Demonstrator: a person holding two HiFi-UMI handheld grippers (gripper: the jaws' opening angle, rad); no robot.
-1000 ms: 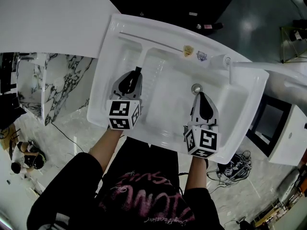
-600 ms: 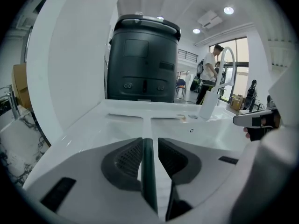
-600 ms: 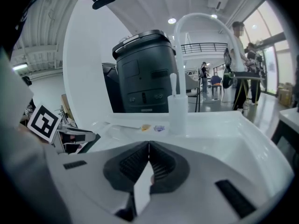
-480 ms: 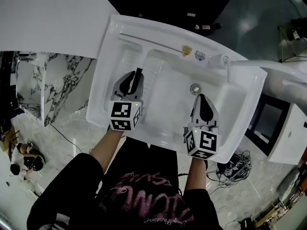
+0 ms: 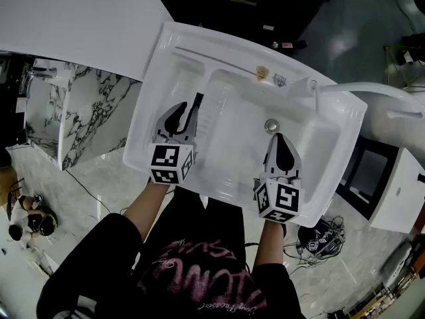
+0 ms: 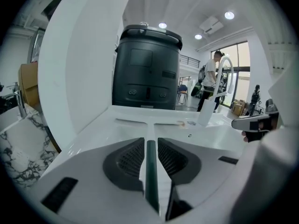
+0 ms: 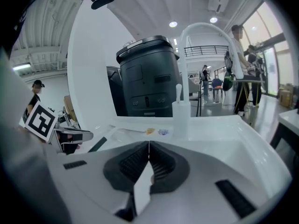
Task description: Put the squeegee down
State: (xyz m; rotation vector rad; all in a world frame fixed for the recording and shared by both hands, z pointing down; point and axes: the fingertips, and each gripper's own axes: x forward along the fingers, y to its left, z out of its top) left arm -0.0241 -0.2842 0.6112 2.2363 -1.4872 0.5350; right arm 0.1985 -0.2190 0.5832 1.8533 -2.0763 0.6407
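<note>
Overhead, left gripper [image 5: 186, 115] clamps squeegee [image 5: 197, 100]; sink stickers [image 5: 263, 72] unreadable.

Glossy smooth white sink [image 5: 319, 145], matt dark squeegee handle [image 6: 150, 169], polished veined marble panel [image 5: 86, 115], ribbed matt-grey pads [image 6: 131, 158].

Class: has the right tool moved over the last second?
No, not noticeably: the right tool stays pointed at the drain, tips just short of it.
</note>
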